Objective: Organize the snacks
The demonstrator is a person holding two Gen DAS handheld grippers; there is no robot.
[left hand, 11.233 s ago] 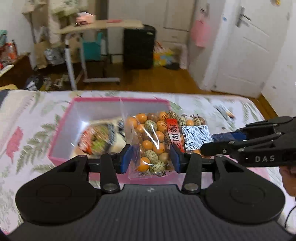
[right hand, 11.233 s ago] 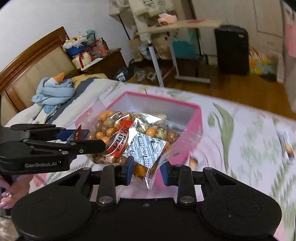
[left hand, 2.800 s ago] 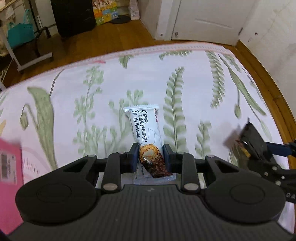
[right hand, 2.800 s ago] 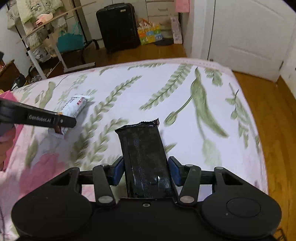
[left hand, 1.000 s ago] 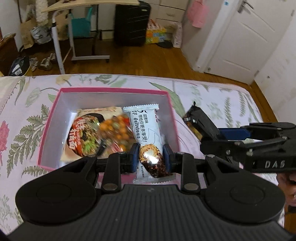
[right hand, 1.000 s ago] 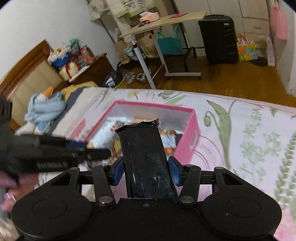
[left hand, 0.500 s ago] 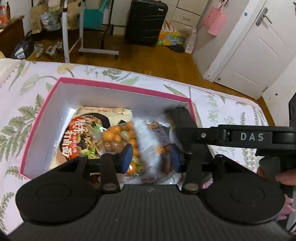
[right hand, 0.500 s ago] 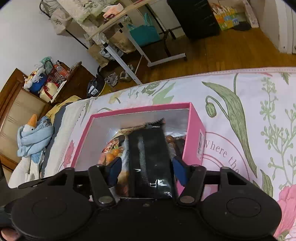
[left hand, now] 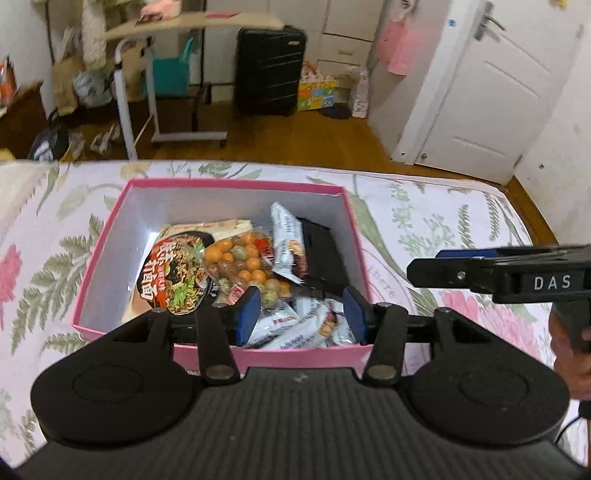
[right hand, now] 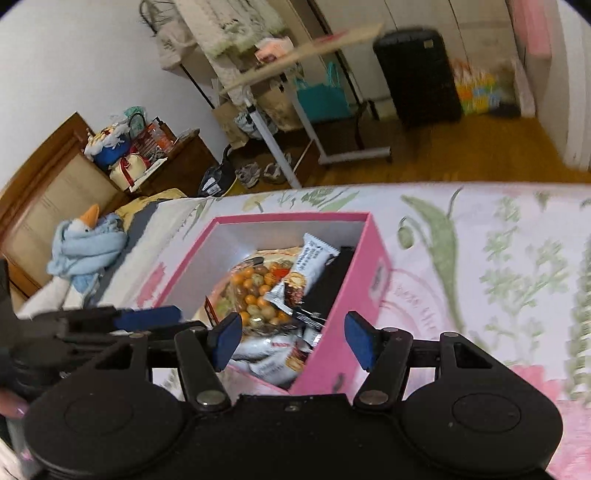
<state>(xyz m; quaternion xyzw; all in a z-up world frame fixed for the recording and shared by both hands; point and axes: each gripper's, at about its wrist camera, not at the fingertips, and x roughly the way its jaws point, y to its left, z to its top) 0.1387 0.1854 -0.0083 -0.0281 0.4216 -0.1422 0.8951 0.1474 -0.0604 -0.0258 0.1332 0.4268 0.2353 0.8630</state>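
A pink box sits on the flowered bedspread. In it lie a noodle bowl, a clear bag of orange and speckled nuts, a white snack bar, a black packet and several white wrappers. My left gripper is open and empty above the box's near edge. My right gripper is open and empty over the box's near right corner; it also shows at the right of the left wrist view.
The bedspread stretches right of the box to the bed's edge. Beyond are wood floor, a black suitcase, a rolling side table and a white door. A blue plush toy lies by the headboard.
Both grippers have opened and drawn back from the box. The white snack bar and the black packet now lie in the box on the right side.
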